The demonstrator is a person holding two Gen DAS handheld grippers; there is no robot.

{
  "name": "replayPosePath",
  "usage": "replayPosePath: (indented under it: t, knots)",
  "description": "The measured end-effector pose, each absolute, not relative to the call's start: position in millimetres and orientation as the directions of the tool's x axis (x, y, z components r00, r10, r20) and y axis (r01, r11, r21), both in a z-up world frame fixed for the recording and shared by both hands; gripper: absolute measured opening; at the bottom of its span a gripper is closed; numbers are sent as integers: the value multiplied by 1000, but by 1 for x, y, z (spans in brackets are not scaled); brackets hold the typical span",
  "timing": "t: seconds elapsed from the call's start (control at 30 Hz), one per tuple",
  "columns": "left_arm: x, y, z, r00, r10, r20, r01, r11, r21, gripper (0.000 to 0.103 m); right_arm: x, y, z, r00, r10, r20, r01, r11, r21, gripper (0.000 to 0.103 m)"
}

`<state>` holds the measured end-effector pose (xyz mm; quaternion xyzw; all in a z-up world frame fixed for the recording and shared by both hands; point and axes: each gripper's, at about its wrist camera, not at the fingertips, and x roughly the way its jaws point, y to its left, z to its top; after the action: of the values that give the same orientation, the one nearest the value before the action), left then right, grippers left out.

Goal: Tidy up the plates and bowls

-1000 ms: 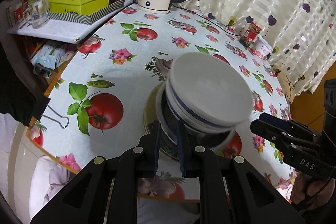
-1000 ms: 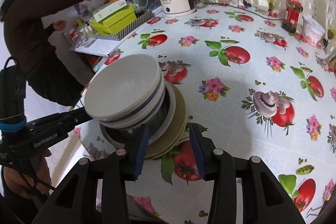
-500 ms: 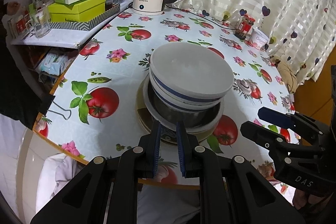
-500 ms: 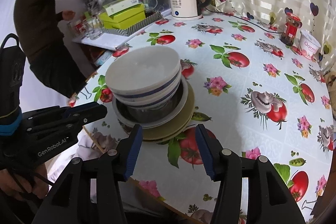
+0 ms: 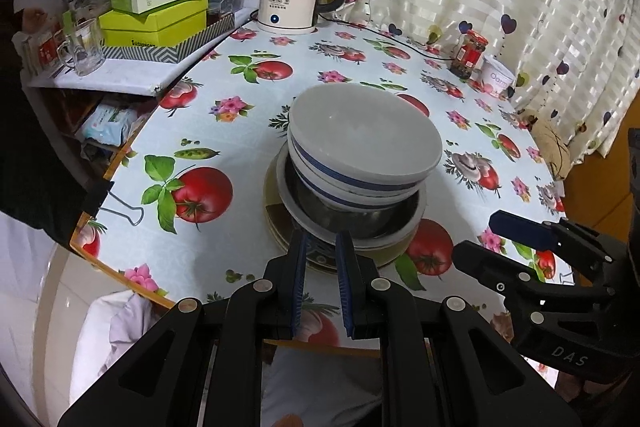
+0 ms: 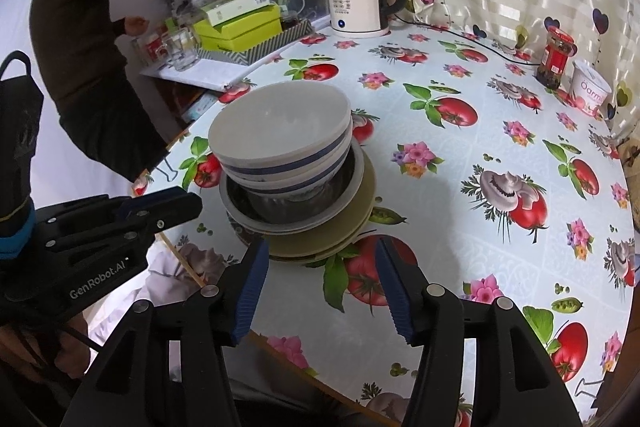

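A stack stands near the table's front edge: white bowls with blue bands (image 5: 362, 147) (image 6: 280, 141) nested in a steel bowl (image 5: 352, 217), on a white plate and olive plates (image 6: 340, 227). My left gripper (image 5: 322, 251) is just short of the stack's near rim, fingers a narrow gap apart, holding nothing. It also shows at the left of the right wrist view (image 6: 160, 207). My right gripper (image 6: 322, 259) is open and empty, just short of the olive plates' edge. It also shows at the right of the left wrist view (image 5: 496, 235).
A white kettle (image 5: 290, 1) stands at the back of the flowered tablecloth (image 6: 460, 155). A red jar (image 6: 556, 57) and a yoghurt tub (image 6: 590, 93) stand at the back right. Green boxes (image 5: 156, 19) and glass mugs (image 5: 84, 47) sit on a side shelf. A person (image 6: 88, 27) stands left.
Both grippers have pulled back from the stack toward the table's front edge. The right gripper's fingers have opened wider. The stack stays put.
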<state>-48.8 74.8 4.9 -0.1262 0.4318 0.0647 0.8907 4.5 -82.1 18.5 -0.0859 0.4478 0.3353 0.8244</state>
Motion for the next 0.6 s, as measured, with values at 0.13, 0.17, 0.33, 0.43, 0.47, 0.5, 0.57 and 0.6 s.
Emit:
replayPosePath:
  t: [0.13, 0.17, 0.33, 0.43, 0.47, 0.5, 0.57, 0.6]
  knots:
    - [-47, 72, 5, 613, 21, -790, -223, 963, -148, 16, 5, -84, 19, 378, 472, -797, -627, 763, 155, 56]
    - [-46, 71, 4, 611, 21, -791, -221, 964, -145, 16, 5, -84, 18, 379, 471, -797, -626, 764, 154, 56]
    - [-45, 69, 4, 605, 29, -796, -223, 966, -135, 16, 4, -84, 17, 376, 467, -801, -628, 763, 151, 57]
    - [-44, 69, 4, 604, 30, -797, -222, 966, -132, 16, 4, -85, 16, 374, 466, -802, -628, 763, 150, 58]
    - [-44, 69, 3, 602, 30, -798, -222, 966, -131, 16, 4, -84, 16, 375, 465, -801, -628, 763, 149, 58]
    - [-44, 69, 3, 602, 31, -798, -222, 966, -129, 16, 4, -84, 16, 376, 466, -801, -629, 763, 149, 58]
    - [-43, 69, 2, 598, 37, -801, -223, 967, -121, 16, 3, -84, 16, 375, 466, -801, -630, 762, 148, 59]
    - [-44, 68, 1, 597, 37, -802, -222, 967, -121, 16, 3, -85, 15, 375, 466, -801, -631, 762, 147, 59]
